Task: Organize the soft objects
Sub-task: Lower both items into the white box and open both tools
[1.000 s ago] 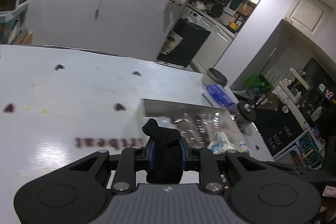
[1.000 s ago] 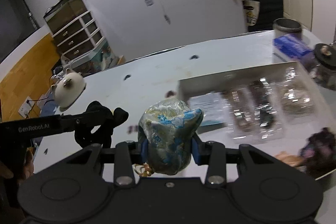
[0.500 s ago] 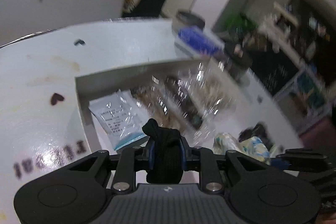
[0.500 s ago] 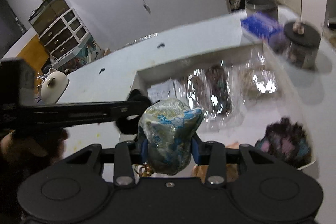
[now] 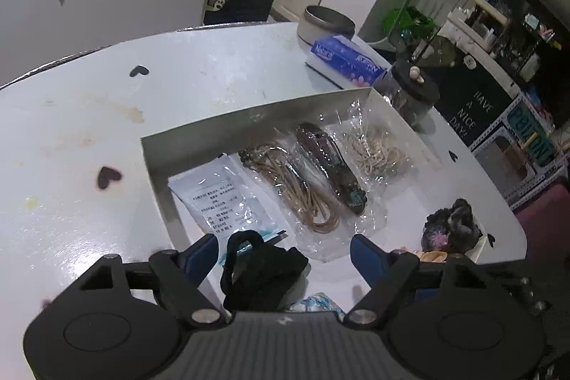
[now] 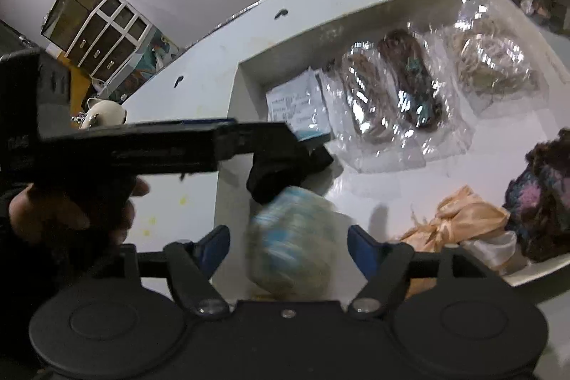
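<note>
My left gripper [image 5: 283, 250] is open over the near left corner of the white box [image 5: 249, 116]. A black fabric piece [image 5: 260, 273] sits loose between its jaws. My right gripper [image 6: 286, 239] is open too, and a blue-patterned pouch [image 6: 290, 237], blurred, lies between its jaws, free of them. In the right wrist view the left gripper [image 6: 149, 148] reaches in from the left with the black fabric [image 6: 281, 170] at its tip. The box [image 6: 306, 38] also holds a peach satin cloth [image 6: 452, 219] and a dark fuzzy item [image 6: 541, 198].
Clear bags of cords [image 5: 313, 177] and a paper packet [image 5: 217, 198] lie in the box. A blue tissue pack [image 5: 345, 59], a grey pot [image 5: 326, 25] and a dark-lidded jar [image 5: 413, 91] stand behind it on the white table [image 5: 89, 116].
Both grippers have opened and let go of the black fabric and the blue-patterned pouch. Both moved forward and down over the box.
</note>
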The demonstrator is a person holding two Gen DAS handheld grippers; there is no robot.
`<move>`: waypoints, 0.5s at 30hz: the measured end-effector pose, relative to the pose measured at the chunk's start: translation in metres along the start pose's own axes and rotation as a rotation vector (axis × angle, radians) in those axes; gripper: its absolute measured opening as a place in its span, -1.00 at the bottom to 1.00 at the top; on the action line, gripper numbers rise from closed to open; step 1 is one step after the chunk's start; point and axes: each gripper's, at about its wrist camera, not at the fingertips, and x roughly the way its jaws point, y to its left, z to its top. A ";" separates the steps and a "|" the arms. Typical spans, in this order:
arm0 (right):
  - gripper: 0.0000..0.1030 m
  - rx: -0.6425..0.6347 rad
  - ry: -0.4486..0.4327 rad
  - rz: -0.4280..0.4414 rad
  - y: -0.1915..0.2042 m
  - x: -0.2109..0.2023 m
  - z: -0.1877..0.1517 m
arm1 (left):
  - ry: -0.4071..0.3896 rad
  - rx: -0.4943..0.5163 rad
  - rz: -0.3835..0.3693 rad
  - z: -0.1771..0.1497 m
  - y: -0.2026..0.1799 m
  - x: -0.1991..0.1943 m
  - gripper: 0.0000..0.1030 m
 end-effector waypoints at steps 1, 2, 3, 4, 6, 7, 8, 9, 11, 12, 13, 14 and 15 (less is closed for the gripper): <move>0.44 -0.008 -0.007 -0.004 0.001 -0.002 0.001 | -0.004 -0.005 0.002 0.000 0.000 -0.003 0.58; 0.44 -0.014 -0.014 -0.008 0.001 -0.003 0.002 | -0.010 -0.010 0.003 -0.001 0.000 -0.005 0.58; 0.44 -0.019 -0.018 -0.013 0.001 -0.006 0.002 | -0.016 -0.016 0.004 -0.002 0.000 -0.008 0.58; 0.44 -0.024 -0.020 -0.019 0.001 -0.007 0.003 | -0.023 -0.021 0.005 -0.002 0.000 -0.011 0.58; 0.44 -0.036 -0.021 -0.029 0.000 -0.009 0.004 | -0.037 -0.034 0.009 -0.002 -0.001 -0.016 0.58; 0.41 -0.044 -0.020 -0.029 0.000 -0.009 0.005 | -0.044 -0.041 0.013 -0.003 -0.002 -0.019 0.58; 0.35 -0.055 -0.017 -0.029 0.001 -0.009 0.006 | -0.048 -0.046 0.016 -0.003 -0.002 -0.020 0.58; 0.30 -0.066 -0.014 -0.030 0.001 -0.009 0.006 | -0.053 -0.052 0.020 -0.003 -0.003 -0.022 0.58; -0.01 -0.087 -0.004 -0.043 0.002 -0.008 0.006 | -0.060 -0.061 0.033 -0.003 -0.005 -0.026 0.58; -0.11 -0.093 0.003 -0.040 0.002 -0.007 0.006 | -0.063 -0.066 0.039 -0.004 -0.006 -0.027 0.58; -0.25 -0.096 0.009 -0.027 0.001 -0.005 0.007 | -0.067 -0.070 0.045 -0.004 -0.007 -0.029 0.58; -0.28 -0.098 0.012 -0.009 0.001 -0.004 0.008 | -0.070 -0.075 0.050 -0.005 -0.007 -0.030 0.58; -0.30 -0.103 0.014 0.009 0.001 -0.002 0.008 | -0.073 -0.082 0.057 -0.006 -0.008 -0.032 0.58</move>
